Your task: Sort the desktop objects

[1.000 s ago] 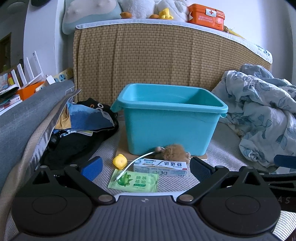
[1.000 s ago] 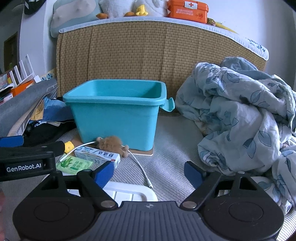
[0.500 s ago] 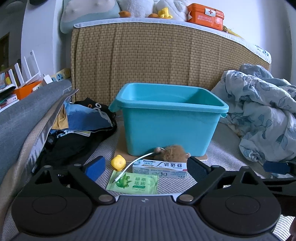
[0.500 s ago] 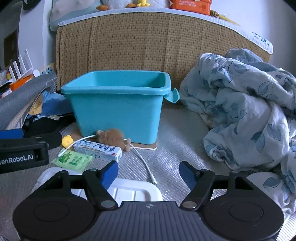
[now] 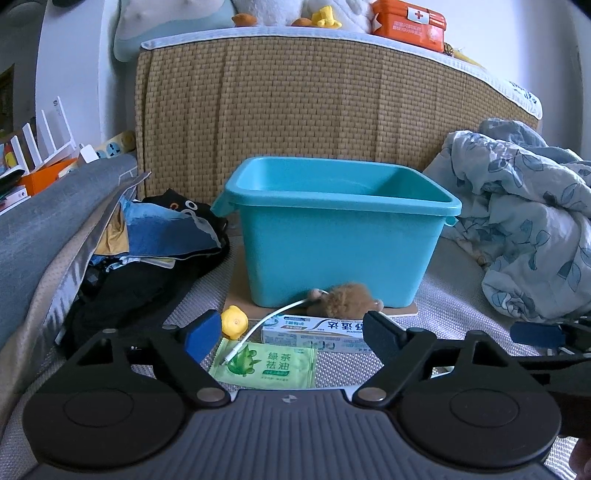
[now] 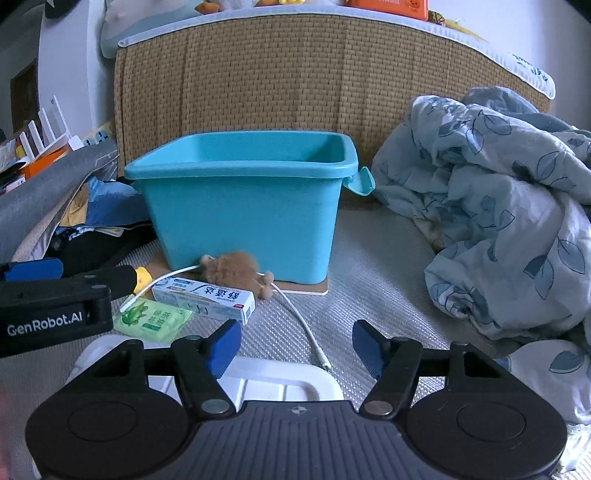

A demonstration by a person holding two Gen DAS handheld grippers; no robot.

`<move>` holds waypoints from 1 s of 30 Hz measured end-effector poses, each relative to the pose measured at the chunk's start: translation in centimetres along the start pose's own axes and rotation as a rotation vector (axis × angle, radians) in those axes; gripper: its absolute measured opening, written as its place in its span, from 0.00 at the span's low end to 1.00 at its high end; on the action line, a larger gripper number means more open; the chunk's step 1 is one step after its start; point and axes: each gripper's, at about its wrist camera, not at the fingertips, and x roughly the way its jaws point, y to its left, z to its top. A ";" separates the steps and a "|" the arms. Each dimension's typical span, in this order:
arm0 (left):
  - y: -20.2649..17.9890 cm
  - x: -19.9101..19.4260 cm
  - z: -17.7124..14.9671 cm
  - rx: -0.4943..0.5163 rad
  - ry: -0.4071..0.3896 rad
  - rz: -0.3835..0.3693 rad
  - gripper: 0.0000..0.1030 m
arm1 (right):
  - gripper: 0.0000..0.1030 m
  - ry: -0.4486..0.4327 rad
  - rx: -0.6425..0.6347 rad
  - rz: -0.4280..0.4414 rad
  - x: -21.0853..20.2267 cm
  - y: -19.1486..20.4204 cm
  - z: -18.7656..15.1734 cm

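Note:
A teal plastic bin (image 5: pixel 338 236) (image 6: pixel 240 214) stands on the mat, with small items in front of it. These are a brown plush toy (image 5: pixel 345 304) (image 6: pixel 234 273), a white toothpaste box (image 5: pixel 314 328) (image 6: pixel 205 299), a green sachet (image 5: pixel 267 365) (image 6: pixel 153 319), a small yellow toy (image 5: pixel 233 322) (image 6: pixel 141 277) and a white cable (image 5: pixel 271 321) (image 6: pixel 301 325). My left gripper (image 5: pixel 291 334) is open just short of the sachet and box. My right gripper (image 6: pixel 295 345) is open above a white lid-like object (image 6: pixel 269 384), near the cable's end. Neither holds anything.
A crumpled floral quilt (image 6: pixel 498 221) fills the right. Dark clothes and a blue cloth (image 5: pixel 147 258) are heaped at the left beside a grey cushion (image 5: pixel 40 218). A woven headboard (image 5: pixel 314 110) rises behind the bin, with an orange first-aid box (image 5: pixel 408 22) on top.
Both grippers have moved forward and lower toward the items in front of the bin. The right one has come closer to the cable's end. Jaws stay open.

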 end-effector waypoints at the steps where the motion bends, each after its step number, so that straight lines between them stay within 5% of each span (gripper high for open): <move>1: 0.0 0.1 0.0 0.001 0.001 0.000 0.83 | 0.69 -0.002 0.002 0.001 0.1 0.0 0.1; 30: 1.0 4.0 -0.4 -0.003 0.073 0.014 0.60 | 0.62 0.037 0.088 0.007 3.7 -1.4 -0.2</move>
